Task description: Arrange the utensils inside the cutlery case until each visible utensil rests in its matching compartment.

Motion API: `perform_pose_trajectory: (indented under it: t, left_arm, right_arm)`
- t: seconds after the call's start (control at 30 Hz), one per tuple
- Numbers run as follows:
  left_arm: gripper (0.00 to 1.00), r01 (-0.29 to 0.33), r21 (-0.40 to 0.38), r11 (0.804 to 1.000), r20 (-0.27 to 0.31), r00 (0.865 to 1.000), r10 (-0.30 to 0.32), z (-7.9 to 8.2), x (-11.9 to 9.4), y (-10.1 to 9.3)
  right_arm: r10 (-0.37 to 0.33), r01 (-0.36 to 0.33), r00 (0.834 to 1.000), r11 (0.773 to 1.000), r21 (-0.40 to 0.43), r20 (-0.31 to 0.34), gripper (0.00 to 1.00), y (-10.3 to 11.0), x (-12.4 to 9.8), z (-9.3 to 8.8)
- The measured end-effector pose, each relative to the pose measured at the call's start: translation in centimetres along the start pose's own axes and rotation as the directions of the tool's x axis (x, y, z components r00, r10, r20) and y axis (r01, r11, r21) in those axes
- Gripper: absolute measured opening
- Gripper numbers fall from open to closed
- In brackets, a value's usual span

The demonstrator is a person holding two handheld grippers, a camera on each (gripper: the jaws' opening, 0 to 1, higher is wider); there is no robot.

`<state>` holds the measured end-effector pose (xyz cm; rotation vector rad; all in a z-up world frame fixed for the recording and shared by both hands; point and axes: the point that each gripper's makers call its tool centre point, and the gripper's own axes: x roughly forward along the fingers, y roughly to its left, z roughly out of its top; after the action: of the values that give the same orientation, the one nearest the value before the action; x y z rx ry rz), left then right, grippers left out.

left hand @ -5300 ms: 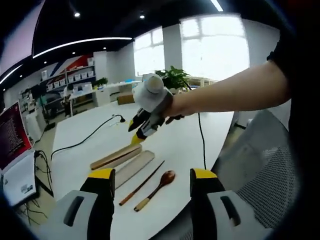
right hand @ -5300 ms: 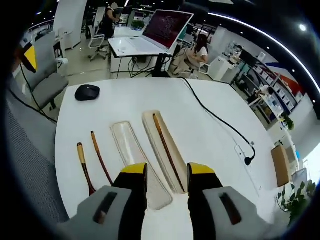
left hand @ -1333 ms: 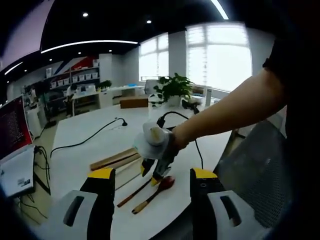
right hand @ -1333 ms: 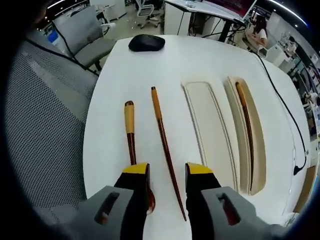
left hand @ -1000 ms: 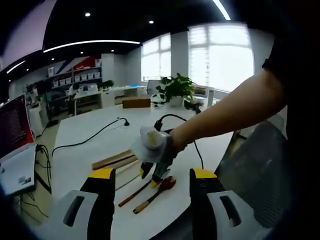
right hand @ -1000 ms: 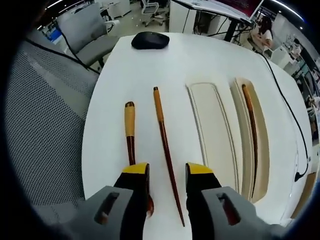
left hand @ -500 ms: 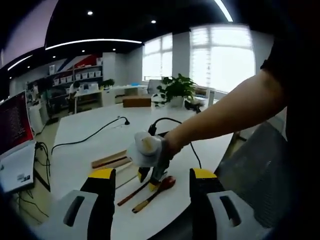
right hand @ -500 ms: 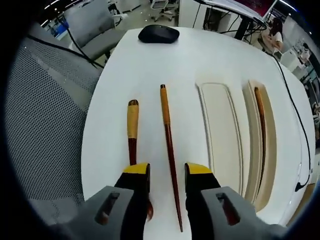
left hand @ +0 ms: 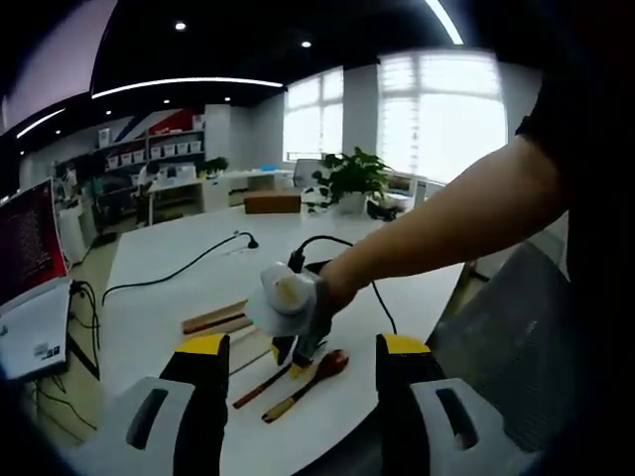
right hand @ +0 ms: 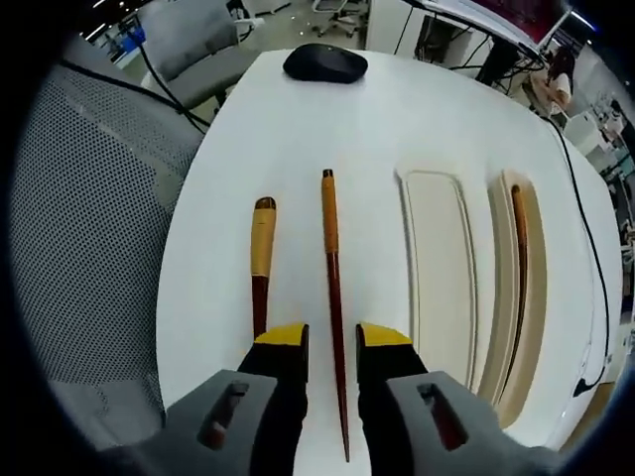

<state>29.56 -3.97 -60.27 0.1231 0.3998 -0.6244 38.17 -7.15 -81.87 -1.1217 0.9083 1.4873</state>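
In the right gripper view, a dark wooden chopstick (right hand: 332, 268) lies on the white table (right hand: 397, 119), running between the jaws of my right gripper (right hand: 332, 347). The jaws straddle it with a narrow gap on each side and are still open. To its left lies a wooden spoon (right hand: 261, 253) with a pale handle, its bowl hidden under the left jaw. To the right are the shallow cream case lid (right hand: 437, 268) and the case base (right hand: 499, 327), which holds a second chopstick (right hand: 516, 268). My left gripper (left hand: 303, 349) hangs open above the table's near edge, away from the utensils.
A black mouse (right hand: 325, 61) sits at the far end of the table. A grey mesh chair (right hand: 89, 218) stands close to the table's left edge. A black cable (left hand: 179, 268) runs over the table beyond the case. The person's arm (left hand: 446, 218) crosses the left gripper view.
My right gripper has dropped from above the case to the loose chopstick. In the last half second its jaws have narrowed around it. The left gripper has stayed in place.
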Motion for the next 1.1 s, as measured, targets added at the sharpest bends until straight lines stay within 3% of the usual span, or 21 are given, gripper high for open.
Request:
perform_pose_trajectory:
  t: [0.4,0.63,1.1]
  left_arm:
    - [0.61,0.007,0.003,1.000,0.004,1.000,-0.007,0.10,-0.02,-0.14]
    - [0.61,0.009,0.004,1.000,0.001,1.000,-0.009,0.04,-0.01,-0.17]
    - [0.60,0.012,-0.002,1.000,-0.006,1.000,-0.012,-0.13,0.00,-0.09]
  right_arm:
    - [0.005,-0.005,1.000,1.000,0.005,-0.031,0.08,-0.31,0.10,0.16]
    - [-0.003,0.001,0.998,0.999,-0.041,-0.066,0.03,-0.06,0.22,0.31]
    - [0.007,-0.009,0.996,1.000,-0.027,-0.086,0.01,-0.24,0.26,0.26]
